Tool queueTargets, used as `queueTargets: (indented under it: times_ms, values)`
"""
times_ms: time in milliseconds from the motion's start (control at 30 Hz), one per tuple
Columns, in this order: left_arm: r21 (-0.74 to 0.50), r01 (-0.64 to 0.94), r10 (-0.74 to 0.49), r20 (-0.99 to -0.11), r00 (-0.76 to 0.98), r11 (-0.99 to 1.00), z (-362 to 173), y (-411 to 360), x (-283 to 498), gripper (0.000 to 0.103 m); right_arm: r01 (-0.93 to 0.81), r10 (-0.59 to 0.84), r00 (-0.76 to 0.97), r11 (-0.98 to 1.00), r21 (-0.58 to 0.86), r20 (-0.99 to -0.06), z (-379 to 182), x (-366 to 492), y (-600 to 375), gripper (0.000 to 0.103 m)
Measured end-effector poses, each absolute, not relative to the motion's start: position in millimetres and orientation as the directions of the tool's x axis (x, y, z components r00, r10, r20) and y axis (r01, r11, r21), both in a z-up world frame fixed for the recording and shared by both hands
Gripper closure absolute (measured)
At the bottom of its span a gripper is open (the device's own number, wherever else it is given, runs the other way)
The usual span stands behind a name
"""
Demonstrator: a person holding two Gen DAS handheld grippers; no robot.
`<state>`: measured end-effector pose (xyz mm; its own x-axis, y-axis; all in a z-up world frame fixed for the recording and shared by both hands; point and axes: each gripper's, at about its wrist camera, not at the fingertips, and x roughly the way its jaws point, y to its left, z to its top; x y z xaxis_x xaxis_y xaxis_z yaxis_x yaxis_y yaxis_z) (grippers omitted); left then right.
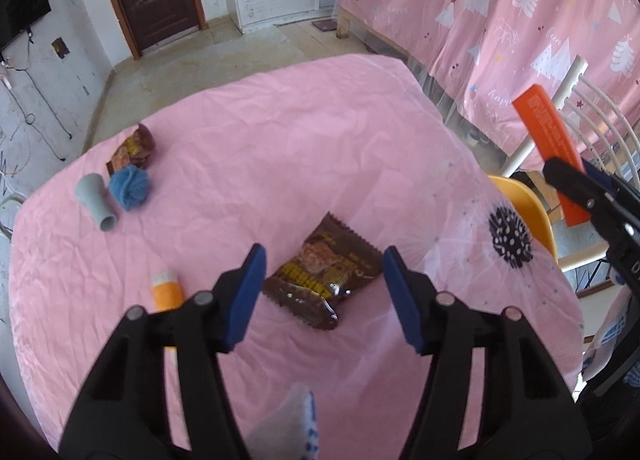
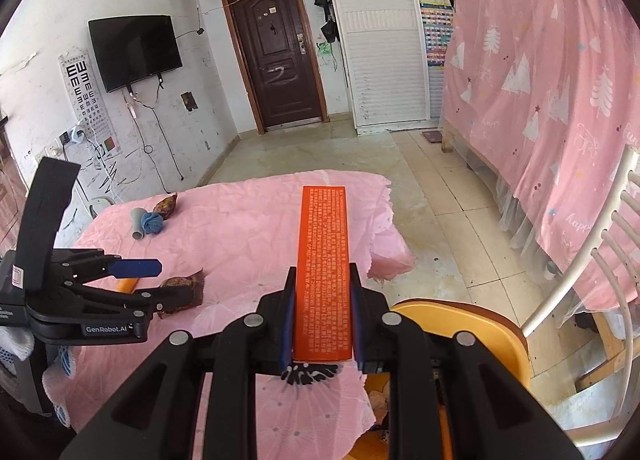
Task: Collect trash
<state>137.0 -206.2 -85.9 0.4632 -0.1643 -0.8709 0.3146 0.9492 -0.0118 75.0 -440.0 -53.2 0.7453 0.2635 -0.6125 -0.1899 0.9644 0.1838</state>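
A brown snack wrapper [image 1: 322, 274] lies on the pink tablecloth [image 1: 280, 148], right between the blue pads of my left gripper [image 1: 324, 280], which is open and hovers just above it without touching. The same wrapper [image 2: 182, 288] shows beside the left gripper [image 2: 156, 280] in the right wrist view. My right gripper [image 2: 322, 300] is shut on a long orange box [image 2: 322, 268] held over the table's right edge; the orange box [image 1: 550, 144] also appears at the right of the left wrist view. A second brown wrapper [image 1: 134, 148] lies at the far left.
A grey rubber piece [image 1: 96, 196] and a blue yarn ball [image 1: 129, 186] sit beside the far wrapper. An orange-and-white tube [image 1: 166, 288] lies near my left fingers. A yellow chair seat [image 2: 460, 324] and a white chair back [image 2: 616, 244] stand to the right.
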Motion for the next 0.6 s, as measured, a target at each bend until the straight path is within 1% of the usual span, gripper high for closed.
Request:
queueTargets:
  times_ms: [67, 133, 233, 367, 467, 533, 567, 600]
  values:
    - [-0.008, 0.320, -0.163, -0.873, 0.460, 0.947, -90, -208, 138, 0.051, -0.185, 0.260, 0.745, 0.965, 0.184, -0.614, -54, 76, -442, 0.091]
    - [0.000, 0.322, -0.158, -0.871, 0.465, 0.947, -91, -208, 138, 0.058, -0.181, 0.259, 0.745, 0.966, 0.187, -0.615, -56, 76, -443, 0.091]
    - [0.007, 0.328, -0.157, -0.869, 0.470, 0.945, -92, -208, 138, 0.062, -0.177, 0.259, 0.744, 0.965, 0.191, -0.616, -58, 76, -443, 0.090]
    - [0.007, 0.351, -0.170, -0.866, 0.470, 0.936, -91, -208, 135, 0.063, -0.177, 0.261, 0.742, 0.965, 0.196, -0.617, -60, 77, -446, 0.090]
    - [0.040, 0.394, -0.168, -0.862, 0.479, 0.918, -92, -210, 130, 0.061, -0.175, 0.261, 0.743, 0.964, 0.198, -0.617, -59, 76, -445, 0.091]
    - [0.055, 0.417, -0.165, -0.865, 0.473, 0.907, -94, -210, 128, 0.054, -0.171, 0.260, 0.745, 0.965, 0.201, -0.615, -59, 76, -447, 0.090]
    - [0.058, 0.429, -0.167, -0.867, 0.470, 0.901, -95, -210, 127, 0.053, -0.168, 0.259, 0.745, 0.965, 0.202, -0.614, -59, 75, -448, 0.091]
    - [0.063, 0.439, -0.169, -0.867, 0.469, 0.896, -96, -210, 126, 0.048, -0.167, 0.259, 0.745, 0.964, 0.204, -0.614, -60, 75, -450, 0.090]
